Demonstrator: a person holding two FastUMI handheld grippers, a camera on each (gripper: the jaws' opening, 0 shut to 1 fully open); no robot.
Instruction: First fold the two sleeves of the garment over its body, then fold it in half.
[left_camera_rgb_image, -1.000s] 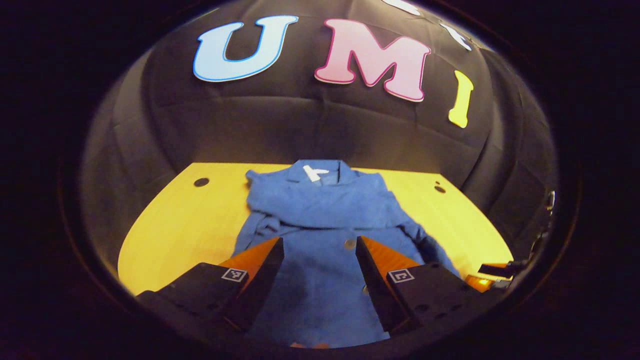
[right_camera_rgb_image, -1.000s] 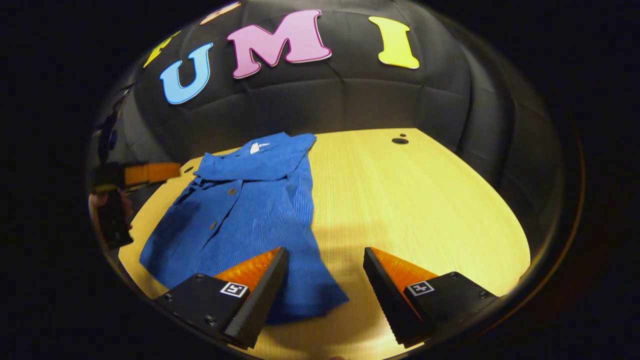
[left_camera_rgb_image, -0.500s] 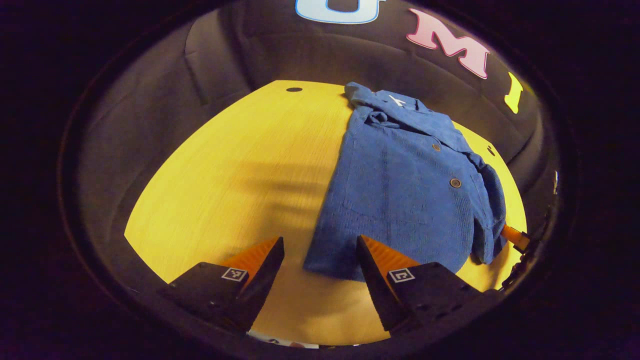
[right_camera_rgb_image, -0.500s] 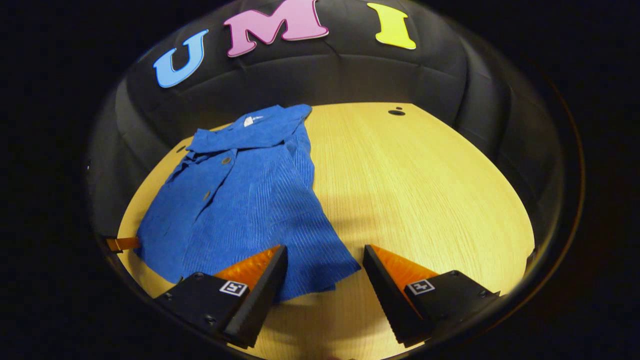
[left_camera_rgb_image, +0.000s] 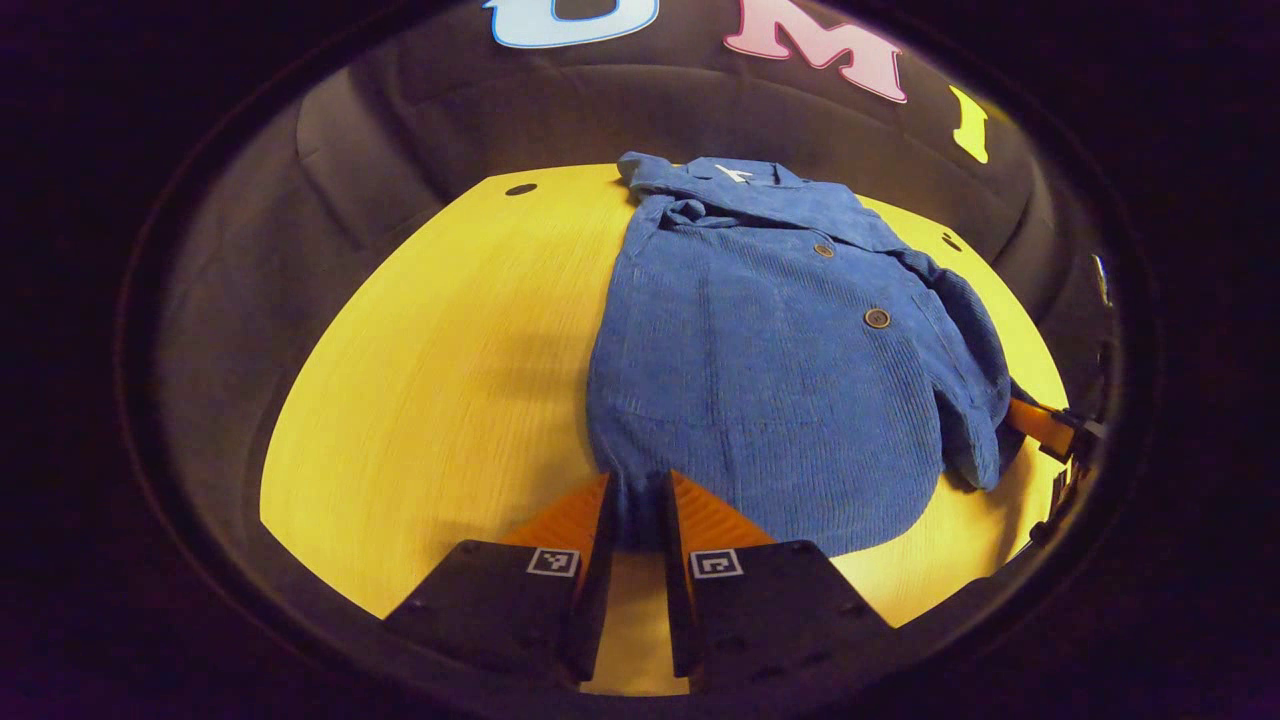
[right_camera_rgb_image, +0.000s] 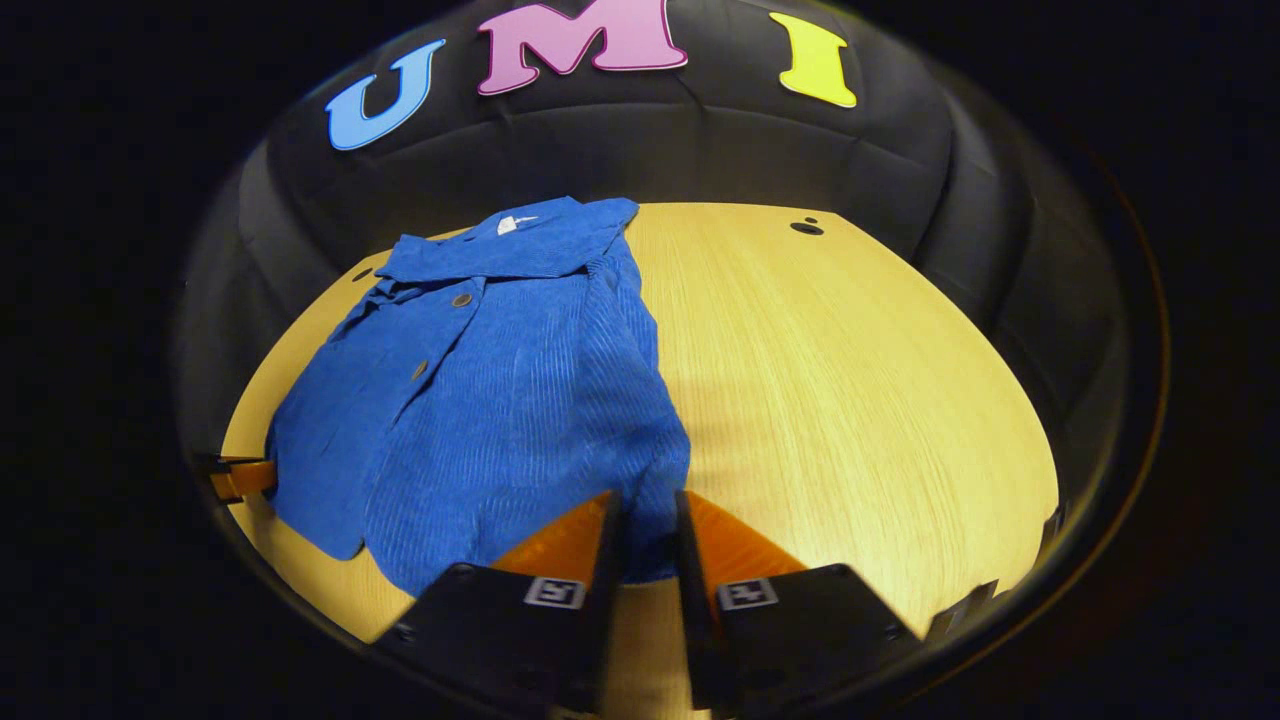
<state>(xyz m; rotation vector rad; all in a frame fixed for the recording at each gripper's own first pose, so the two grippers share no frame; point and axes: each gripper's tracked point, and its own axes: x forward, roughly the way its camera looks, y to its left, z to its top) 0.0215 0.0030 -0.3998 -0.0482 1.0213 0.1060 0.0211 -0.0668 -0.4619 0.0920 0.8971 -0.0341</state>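
A blue corduroy shirt (left_camera_rgb_image: 780, 350) lies flat on the yellow wooden table (left_camera_rgb_image: 430, 370), collar at the far end, both sleeves folded over its body. In the left gripper view my left gripper (left_camera_rgb_image: 637, 500) is shut on the near left corner of the shirt's hem. In the right gripper view the same shirt (right_camera_rgb_image: 500, 370) spreads out to the left, and my right gripper (right_camera_rgb_image: 648, 520) is shut on the near right corner of the hem. The other gripper's fingertip peeks from behind the cloth in each view: the right gripper (left_camera_rgb_image: 1040, 428) and the left gripper (right_camera_rgb_image: 235, 476).
The table (right_camera_rgb_image: 850, 370) has bare wood beside the shirt on both sides. Small dark holes (left_camera_rgb_image: 520, 189) (right_camera_rgb_image: 805, 228) sit near its far corners. The booth's black cloth wall (right_camera_rgb_image: 640, 140) rises right behind the table.
Both grippers, open half a second ago, have moved forward onto the hem and shut on its two near corners. One second ago the left gripper was over the shirt's middle.
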